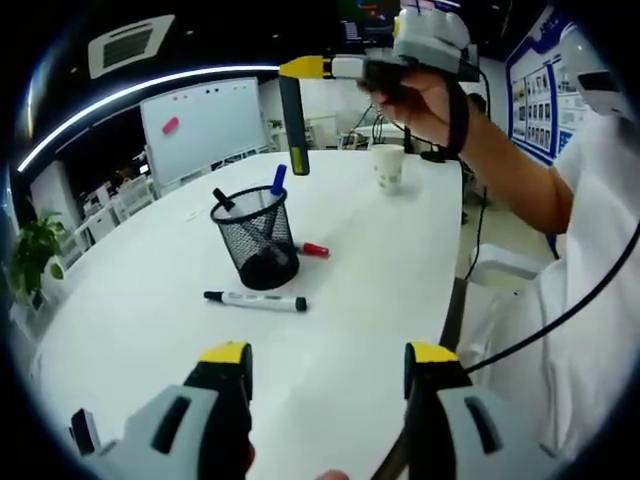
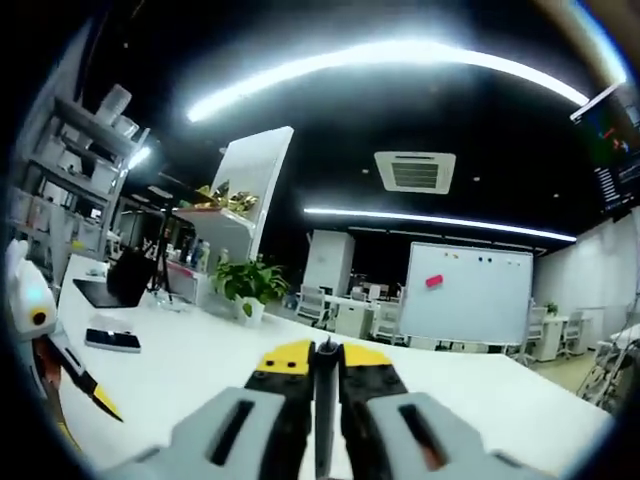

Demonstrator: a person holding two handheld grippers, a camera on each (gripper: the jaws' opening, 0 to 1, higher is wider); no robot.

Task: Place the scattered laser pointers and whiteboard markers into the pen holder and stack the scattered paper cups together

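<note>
A black mesh pen holder [image 1: 257, 245] stands mid-table with a blue marker [image 1: 278, 180] and a black one upright in it. A red marker [image 1: 313, 249] lies against its right side. In front of it lies a white marker with black caps [image 1: 255, 300]. A paper cup [image 1: 388, 166] stands at the far side. My left gripper [image 1: 328, 355] is open low over the near table, nothing between its jaws. A hand holds my right gripper [image 1: 300, 68] high above the holder, shut on a black laser pointer [image 1: 294, 125] that hangs down. The right gripper [image 2: 325, 352] shows jaws pressed on a thin dark strip.
The white table [image 1: 360, 300] ends in a curved edge at the right, where a person's arm [image 1: 510, 170] and a black cable hang. A whiteboard [image 1: 205, 125] and a potted plant [image 1: 35, 250] stand behind. A laptop [image 2: 115, 285] and a phone [image 2: 112, 340] lie on the table.
</note>
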